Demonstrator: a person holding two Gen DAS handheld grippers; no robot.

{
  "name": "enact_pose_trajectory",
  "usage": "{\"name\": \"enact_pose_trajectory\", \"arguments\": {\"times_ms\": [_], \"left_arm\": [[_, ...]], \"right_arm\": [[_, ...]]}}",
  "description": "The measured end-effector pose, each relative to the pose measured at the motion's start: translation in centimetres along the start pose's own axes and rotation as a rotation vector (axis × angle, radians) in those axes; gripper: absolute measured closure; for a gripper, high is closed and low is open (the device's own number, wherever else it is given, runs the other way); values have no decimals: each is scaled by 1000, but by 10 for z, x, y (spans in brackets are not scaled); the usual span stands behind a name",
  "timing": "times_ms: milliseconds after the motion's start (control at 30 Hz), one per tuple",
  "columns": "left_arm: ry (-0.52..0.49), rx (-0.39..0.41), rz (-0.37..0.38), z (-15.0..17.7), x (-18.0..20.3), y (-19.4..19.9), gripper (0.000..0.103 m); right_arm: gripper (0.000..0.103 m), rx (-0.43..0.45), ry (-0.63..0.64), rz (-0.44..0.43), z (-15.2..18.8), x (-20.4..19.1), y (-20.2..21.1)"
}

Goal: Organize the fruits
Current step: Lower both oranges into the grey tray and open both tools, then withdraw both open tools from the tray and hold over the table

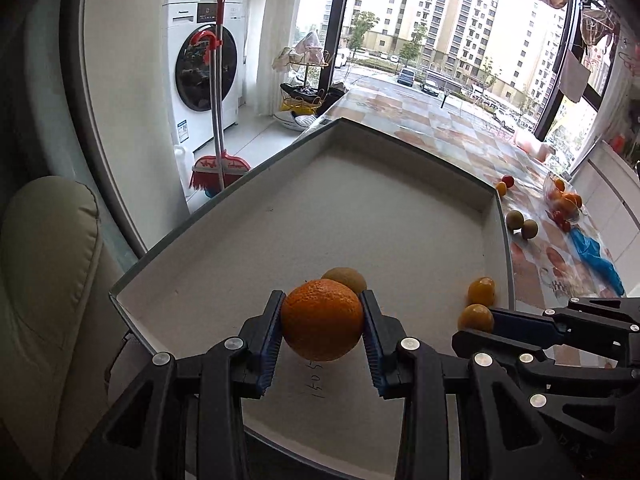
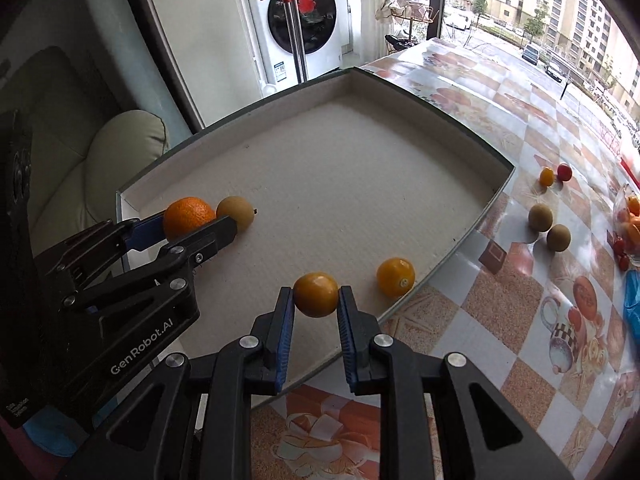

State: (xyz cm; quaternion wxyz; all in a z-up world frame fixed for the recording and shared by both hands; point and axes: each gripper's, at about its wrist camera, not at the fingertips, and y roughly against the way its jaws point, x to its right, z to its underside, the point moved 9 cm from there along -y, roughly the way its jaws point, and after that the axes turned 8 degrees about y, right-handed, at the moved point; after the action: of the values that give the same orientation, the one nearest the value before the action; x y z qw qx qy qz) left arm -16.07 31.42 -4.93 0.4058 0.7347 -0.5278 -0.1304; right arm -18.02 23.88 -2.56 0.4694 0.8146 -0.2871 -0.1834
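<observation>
Your left gripper is clamping the round, firm orange across its middle; your right gripper is pinching a small, smooth yellow-orange fruit that may slip.

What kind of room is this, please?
Probably a home laundry or balcony area of an apartment: a front-loading washing machine, a red broom leaning by it, and a table with a patterned cover.

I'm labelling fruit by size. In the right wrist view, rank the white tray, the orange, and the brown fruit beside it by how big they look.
1. white tray
2. orange
3. brown fruit

The orange looks only slightly bigger than the brown fruit.
</observation>
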Motion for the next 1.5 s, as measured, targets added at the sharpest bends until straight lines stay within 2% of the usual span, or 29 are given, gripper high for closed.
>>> {"name": "enact_pose_trajectory", "arguments": {"times_ms": [100,133,167,200,233,267,300,333,433,533,700,800,867,967,1033,1233,1267,1300,1433,1500], "left_arm": [[-7,8,11,-1,4,2,64],[-14,11,0,-2,4,2,63],[-18,17,-20,-3,1,2,58],[-8,25,-28,-5,-1,4,50],[3,31,-30,-6,-5,5,42],[15,37,-35,-8,-8,7,26],[25,51,-35,-10,-10,10,16],[25,60,-30,-11,-9,13,15],[-28,58,-17,-10,8,18,15],[-104,70,18,-10,37,27,15],[-262,68,151,5,109,44,15],[-377,40,230,28,157,50,15],[-447,19,236,44,184,44,15],[-516,-6,200,61,212,24,15],[-525,-16,180,66,224,10,15],[-489,-88,116,75,229,-29,15],[-472,-85,119,77,227,-31,12],[-460,-85,111,77,224,-31,2],[-407,-140,151,79,220,-36,0],[-414,-134,148,81,222,-34,0]], "right_arm": [[76,8,-1,-5,-2,-3,0],[68,23,-8,-1,-4,-1,3],[59,45,-17,12,-6,3,6],[54,66,-24,24,-7,7,11],[40,96,-40,24,-10,12,17],[18,118,-67,34,-10,18,24],[12,144,-97,60,-10,29,31],[10,169,-124,67,-8,39,38],[10,191,-225,84,5,71,51],[9,167,-339,119,34,109,55],[3,111,-555,196,104,173,59],[3,69,-625,309,145,207,66],[3,40,-644,386,167,226,73],[2,17,-667,451,194,247,79],[0,18,-656,498,204,256,83],[0,58,-630,514,207,252,84],[0,59,-631,515,205,250,86],[0,59,-631,517,205,250,87],[0,59,-633,520,203,249,87],[0,59,-634,520,203,250,88]]}}
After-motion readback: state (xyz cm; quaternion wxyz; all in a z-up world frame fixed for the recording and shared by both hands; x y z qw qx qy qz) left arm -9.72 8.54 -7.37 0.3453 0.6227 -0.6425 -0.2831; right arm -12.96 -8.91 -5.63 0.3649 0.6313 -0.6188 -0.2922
